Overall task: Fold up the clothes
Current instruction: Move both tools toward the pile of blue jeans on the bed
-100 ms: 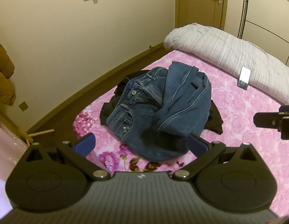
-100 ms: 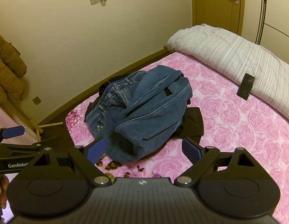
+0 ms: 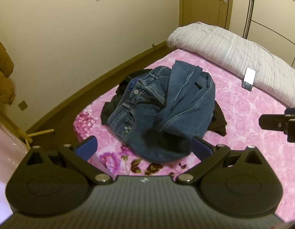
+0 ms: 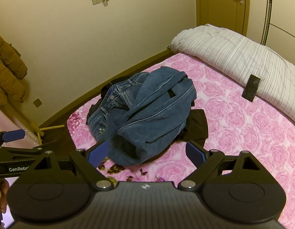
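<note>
While nothing is gripped yet: jeans [image 3: 158,112] crumpled atop dark garment [image 4: 197,126] on bed [image 3: 252,133], near its corner; left hand-held gripper [image 3: 145,148] and right hand-held gripper [image 4: 147,152] both spread wide, empty, poised just short, presumably for picking an edge.

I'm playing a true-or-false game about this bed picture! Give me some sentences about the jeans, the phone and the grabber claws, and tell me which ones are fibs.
1. The jeans lie neatly folded flat. False: they sit in a crumpled heap on the pink flowery blanket.
2. A dark garment pokes out from under the jeans. True.
3. The left gripper is squeezing the jeans. False: its jaws are wide open and hold nothing.
4. The phone leans against the striped white duvet. True.
5. The right gripper is open too. True.
6. The phone lies on top of the jeans. False: it is well apart from them, over by the duvet.
</note>
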